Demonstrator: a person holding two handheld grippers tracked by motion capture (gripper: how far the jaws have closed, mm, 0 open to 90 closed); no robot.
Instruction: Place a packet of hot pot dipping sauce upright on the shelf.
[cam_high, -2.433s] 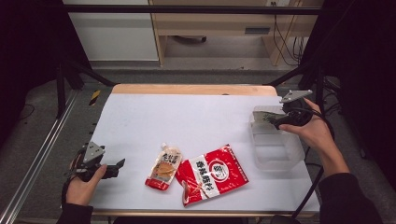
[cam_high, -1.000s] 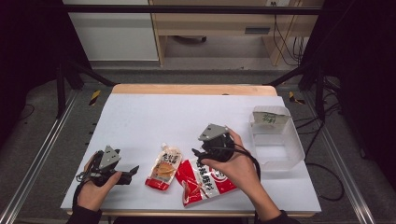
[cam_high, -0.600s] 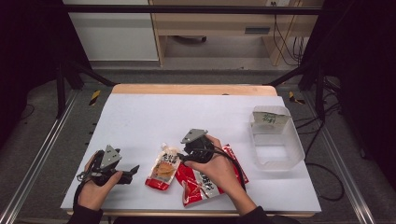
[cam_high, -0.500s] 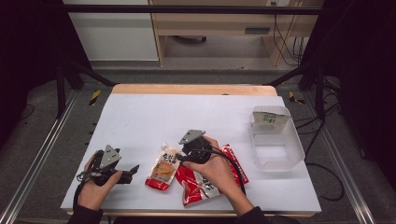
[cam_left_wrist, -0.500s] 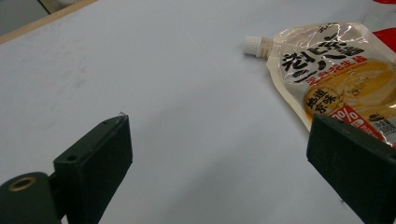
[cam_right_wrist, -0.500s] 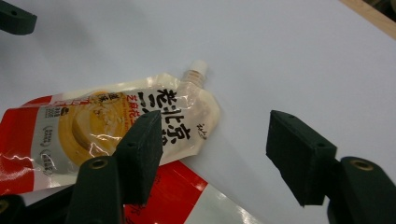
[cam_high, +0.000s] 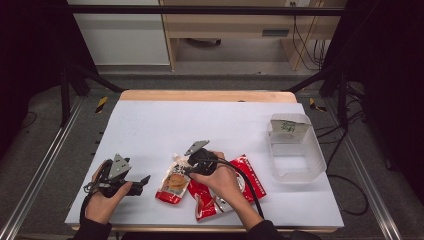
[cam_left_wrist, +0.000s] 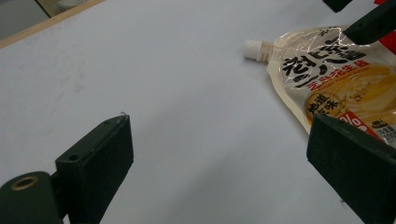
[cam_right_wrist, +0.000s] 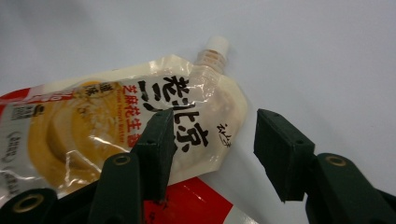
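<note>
White counter (cam_high: 210, 120) bearing a spouted sauce pouch (cam_high: 174, 180) near its front edge, long axis running front to back with the cap pointing away, straddled at its upper edge by the closing, half-open right tongs (cam_right_wrist: 210, 144), while the left tongs (cam_left_wrist: 219, 158) gape empty alongside.
</note>
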